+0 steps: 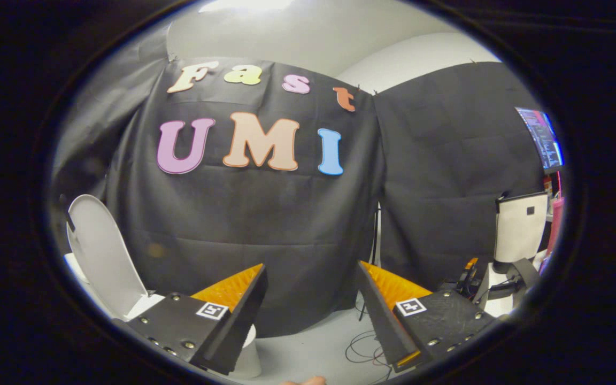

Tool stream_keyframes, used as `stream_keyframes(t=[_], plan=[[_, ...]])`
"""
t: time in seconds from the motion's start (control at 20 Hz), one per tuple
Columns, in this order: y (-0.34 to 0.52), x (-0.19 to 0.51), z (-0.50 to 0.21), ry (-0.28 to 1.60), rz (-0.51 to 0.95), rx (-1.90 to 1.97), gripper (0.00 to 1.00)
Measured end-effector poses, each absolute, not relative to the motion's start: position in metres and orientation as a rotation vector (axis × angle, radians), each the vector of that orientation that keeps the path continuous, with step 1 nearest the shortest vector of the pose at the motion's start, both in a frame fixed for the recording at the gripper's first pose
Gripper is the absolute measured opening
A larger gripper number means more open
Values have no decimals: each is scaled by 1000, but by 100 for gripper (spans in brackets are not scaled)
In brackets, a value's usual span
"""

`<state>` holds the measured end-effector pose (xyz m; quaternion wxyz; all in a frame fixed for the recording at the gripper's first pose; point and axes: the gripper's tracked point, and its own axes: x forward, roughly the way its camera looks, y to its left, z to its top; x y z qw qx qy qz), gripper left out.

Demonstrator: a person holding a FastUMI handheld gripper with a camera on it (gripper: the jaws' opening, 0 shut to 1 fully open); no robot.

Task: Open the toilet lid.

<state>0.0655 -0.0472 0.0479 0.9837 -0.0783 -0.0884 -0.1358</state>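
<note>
Off to the left of the claw [310,299], beyond its left finger, the toilet lid [106,251] is seen standing raised — tilted back toward the black cloth wall [265,224], with part of the white toilet [249,353] showing below that finger. The claw is held wide open with nothing between its fingers, and it is pointed at the cloth rather than at the toilet. Judged from this, the opening itself appears done — the lid is up and no contact is kept with it; whether it rests fully back cannot be told. Loose cables [364,350] lie on the floor ahead, and a white stand [519,230] is placed well to the right.
</note>
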Motion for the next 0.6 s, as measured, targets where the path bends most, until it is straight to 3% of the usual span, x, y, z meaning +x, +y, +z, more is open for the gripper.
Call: stream_keyframes(t=[0.6], plan=[[-62, 59, 40, -151, -300, -120, 98]])
